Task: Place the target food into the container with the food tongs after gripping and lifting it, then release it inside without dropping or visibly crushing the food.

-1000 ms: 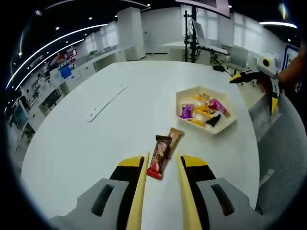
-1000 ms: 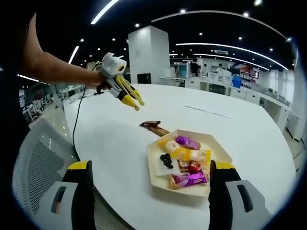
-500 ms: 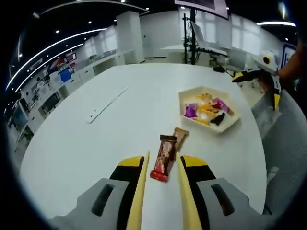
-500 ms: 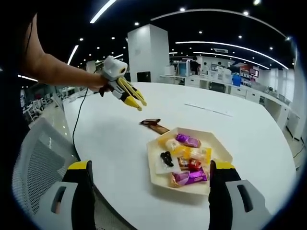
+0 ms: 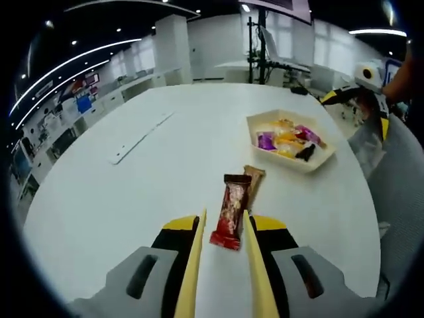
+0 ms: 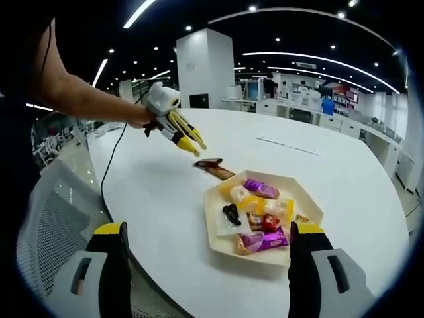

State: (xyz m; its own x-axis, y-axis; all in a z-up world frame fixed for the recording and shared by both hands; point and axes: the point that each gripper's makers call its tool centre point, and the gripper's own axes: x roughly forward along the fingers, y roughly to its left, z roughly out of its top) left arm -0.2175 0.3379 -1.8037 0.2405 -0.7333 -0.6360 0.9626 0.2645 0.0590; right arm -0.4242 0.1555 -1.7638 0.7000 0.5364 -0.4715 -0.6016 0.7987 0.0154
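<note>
Risk lies in how our narrowly parted left tongs (image 5: pixel 220 246) straddle the red-wrapped snack bar (image 5: pixel 229 220) on the white counter (image 5: pixel 132 192): hard squeezing crushes it, while right tongs (image 6: pixel 207 265) gape empty.

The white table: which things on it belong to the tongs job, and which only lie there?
For the job:
left gripper
red snack bar
brown snack bar
hexagonal tray

Only lying there:
wrapped sweets in the tray
white strip
mesh chair
</note>
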